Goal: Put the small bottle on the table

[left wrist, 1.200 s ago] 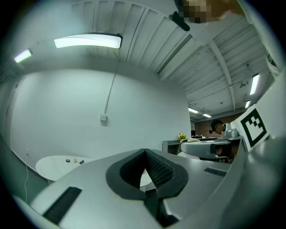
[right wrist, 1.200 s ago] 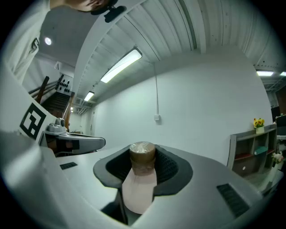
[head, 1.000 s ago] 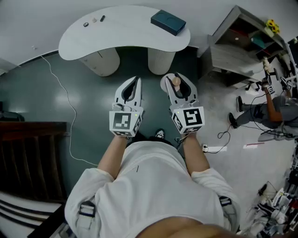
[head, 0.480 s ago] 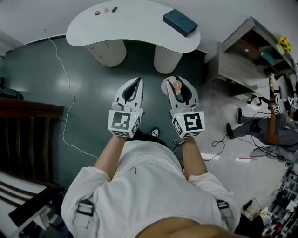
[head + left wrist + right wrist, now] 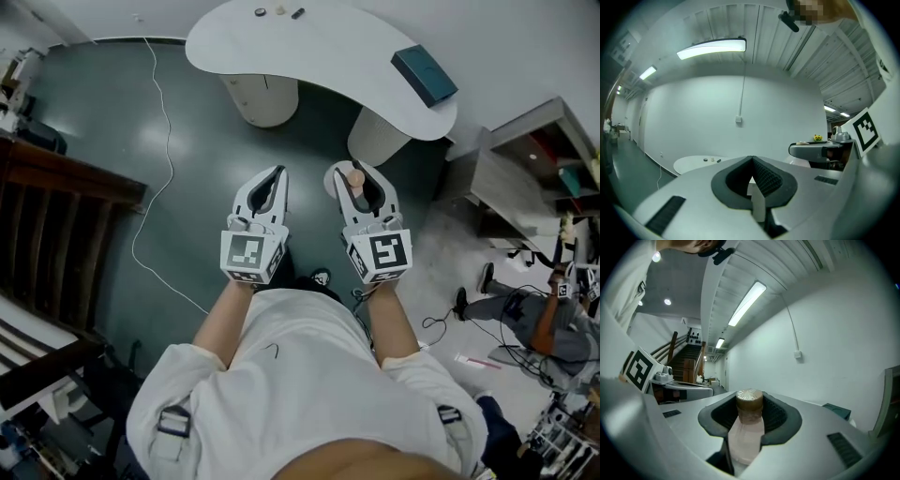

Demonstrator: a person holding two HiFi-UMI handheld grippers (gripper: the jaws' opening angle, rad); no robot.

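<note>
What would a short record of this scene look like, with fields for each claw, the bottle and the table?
left claw: shut, empty
right claw: shut on the small bottle
small bottle: pink body, brown cap
table: white, ahead, bottle not yet on it
on table: dark teal box, three small items

Bottle: small pale pink plastic bottle (image 5: pixel 746 437), smooth, matt; brown cap (image 5: pixel 749 399) with crinkled foil-like top.
Grippers: left gripper (image 5: pixel 752 160) and right gripper (image 5: pixel 355 167) in smooth matt white plastic; black ribbed pads (image 5: pixel 765 176).
Table: far curved white table (image 5: pixel 319 52), smooth, matt.
Floor: dark green floor (image 5: pixel 187 197), glossy, reflecting light.
Railing: dark wooden railing (image 5: pixel 56 187) at left.
</note>
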